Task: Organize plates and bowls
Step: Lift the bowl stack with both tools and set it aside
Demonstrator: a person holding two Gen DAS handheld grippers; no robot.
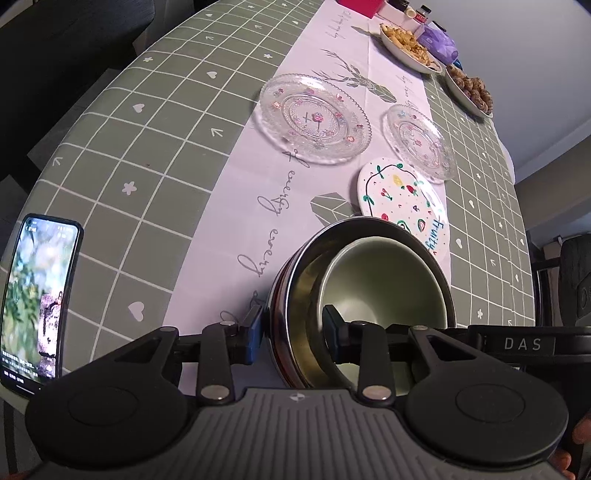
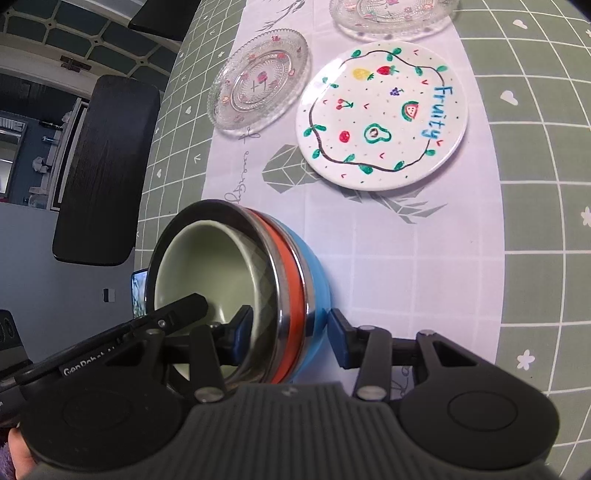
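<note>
Both grippers, left (image 1: 291,332) and right (image 2: 288,334), clamped the nested bowls (image 2: 236,295); best lowered level, released together

- Near rim of the stacked bowls (image 1: 354,295) hidden behind the left gripper (image 1: 293,332) body; outer colours barely visible in the left wrist view.
- Fruit plate (image 1: 402,206) partly covered by the bowl stack in that view.
- Phone (image 1: 35,302) cut by the left edge, screen blurred, text too small to read.
- Snack plates (image 1: 410,46) at the far end too small to identify contents.
- Upper glass plate (image 2: 391,18) cut off by the top edge in the right wrist view.
- Base of the blue bowl (image 2: 314,291) concealed behind the right gripper (image 2: 291,336).
</note>
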